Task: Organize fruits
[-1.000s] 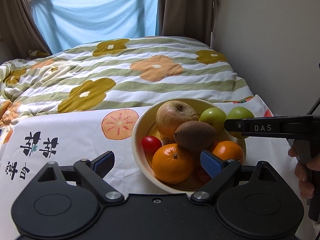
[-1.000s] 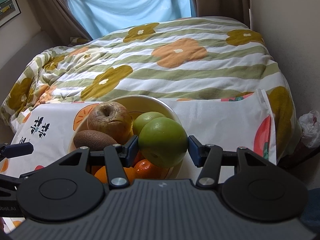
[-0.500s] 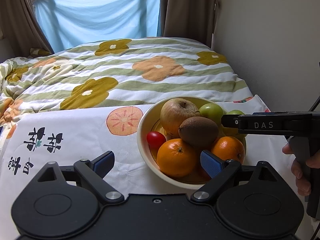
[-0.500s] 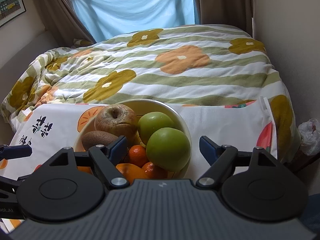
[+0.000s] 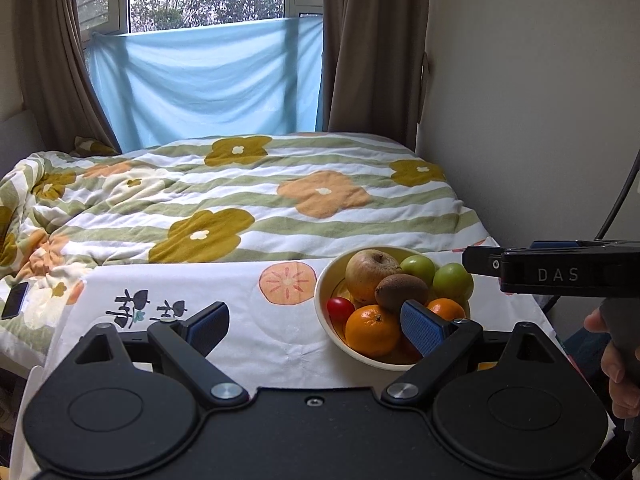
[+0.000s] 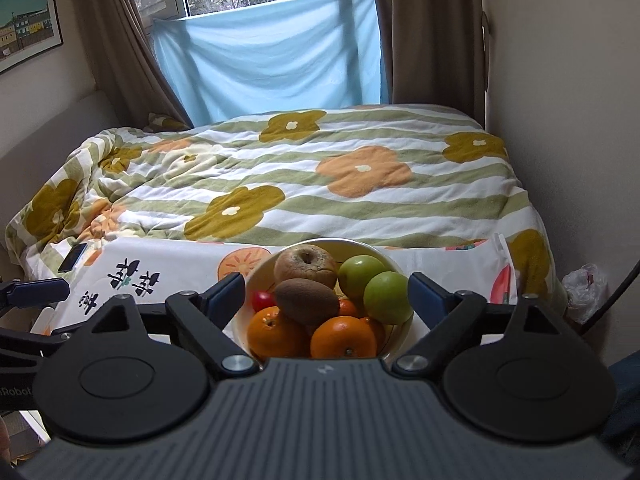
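Sitting heaped in a cream bowl [image 6: 390,265], the fruit is gathered: a brown wrinkled apple [image 6: 306,266], a kiwi [image 6: 307,301] on top, two green apples [image 6: 387,298] side by side, oranges [image 6: 344,337] at the near edge, and a small red tomato [image 6: 262,300]. The pile looks deliberate, big pieces at the back and round ones wedged so nothing rolls. No loose fruit shows on the white cloth [image 5: 280,328], so the sorting seems done or nearly so.

The right tongs [image 6: 326,292] hang just before the bowl, spread wide and empty, touching nothing. The left tongs [image 5: 316,322] are spread too and carry nothing, with the bowl ahead toward their right finger. Beyond lies a flowered blanket [image 5: 260,200].
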A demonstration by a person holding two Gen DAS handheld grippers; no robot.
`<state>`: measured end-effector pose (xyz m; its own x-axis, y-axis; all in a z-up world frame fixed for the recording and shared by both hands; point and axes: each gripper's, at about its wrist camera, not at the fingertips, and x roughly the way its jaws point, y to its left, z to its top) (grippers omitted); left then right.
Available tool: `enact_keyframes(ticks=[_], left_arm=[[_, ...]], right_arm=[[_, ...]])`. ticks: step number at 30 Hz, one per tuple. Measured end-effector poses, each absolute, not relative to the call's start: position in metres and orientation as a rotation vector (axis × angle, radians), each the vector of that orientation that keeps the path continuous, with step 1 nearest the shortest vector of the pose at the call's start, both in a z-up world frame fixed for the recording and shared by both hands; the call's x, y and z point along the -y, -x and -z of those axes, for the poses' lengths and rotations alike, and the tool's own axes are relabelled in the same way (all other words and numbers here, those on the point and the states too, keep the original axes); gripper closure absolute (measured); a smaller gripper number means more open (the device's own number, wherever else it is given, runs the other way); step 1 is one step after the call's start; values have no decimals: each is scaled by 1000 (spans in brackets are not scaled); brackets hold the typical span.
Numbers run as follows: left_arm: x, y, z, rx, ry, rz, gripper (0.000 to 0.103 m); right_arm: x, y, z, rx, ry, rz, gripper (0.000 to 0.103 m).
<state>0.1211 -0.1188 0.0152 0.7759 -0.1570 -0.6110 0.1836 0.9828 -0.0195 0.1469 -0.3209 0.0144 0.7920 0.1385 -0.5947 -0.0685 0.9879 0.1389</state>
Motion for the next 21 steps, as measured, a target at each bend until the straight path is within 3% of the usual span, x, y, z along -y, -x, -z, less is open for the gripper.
enact_keyframes(ticks=[7,10,21], left_arm=[[78,-81,-50,-585,-59,154,8],[62,-65,-58,-574,-71,134,0],[23,-28,-49,-619,-81,95,0]], right_arm=[[280,-86,-51,-649,-39,-44,0],[267,-64,-56,-650,-26,-24,0],[231,-11,-54,-649,18,69,0]])
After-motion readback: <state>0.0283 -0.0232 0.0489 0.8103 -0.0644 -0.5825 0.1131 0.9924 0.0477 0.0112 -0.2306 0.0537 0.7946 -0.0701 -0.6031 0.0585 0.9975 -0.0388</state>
